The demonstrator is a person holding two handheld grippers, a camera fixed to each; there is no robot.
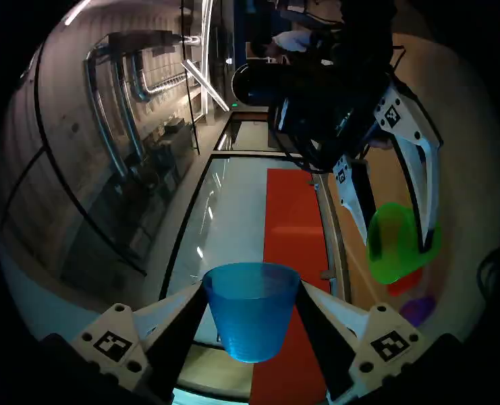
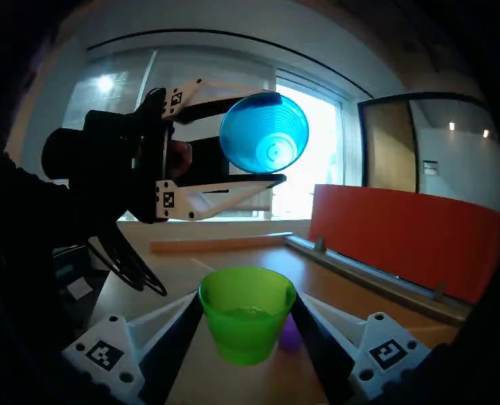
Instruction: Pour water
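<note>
the blue cup (image 2: 264, 133) lies tipped on its side with its mouth turned down toward the green cup (image 2: 248, 314). it is clamped between the jaws of the left gripper (image 2: 279, 138), one jaw on its upper wall and one on its lower wall. in the left gripper view the same blue cup (image 1: 251, 310) sits in the gap between the two jaws, pressed from both sides. the room around it reads as turned sideways, which fits a hand rolled over to pour. the inside of the cup looks bare down to the base, so i judge little or nothing is left in it, though no stream is visible to settle that.

the green cup stands upright between the jaws of the right gripper (image 2: 248, 297), gripped on both flanks, with a shallow level of liquid showing through its wall. it is held below the blue cup's mouth as the receiver, upright so it keeps what falls in. i cannot tell whether its base rests on the tabletop (image 2: 344, 290).

just beyond the right jaws, behind the green cup, sits a small purple thing (image 2: 290, 337), too hidden to name. an orange partition (image 2: 411, 229) runs along the tabletop to the right of those jaws, and a bright window (image 2: 317, 155) lies behind the left gripper.
</note>
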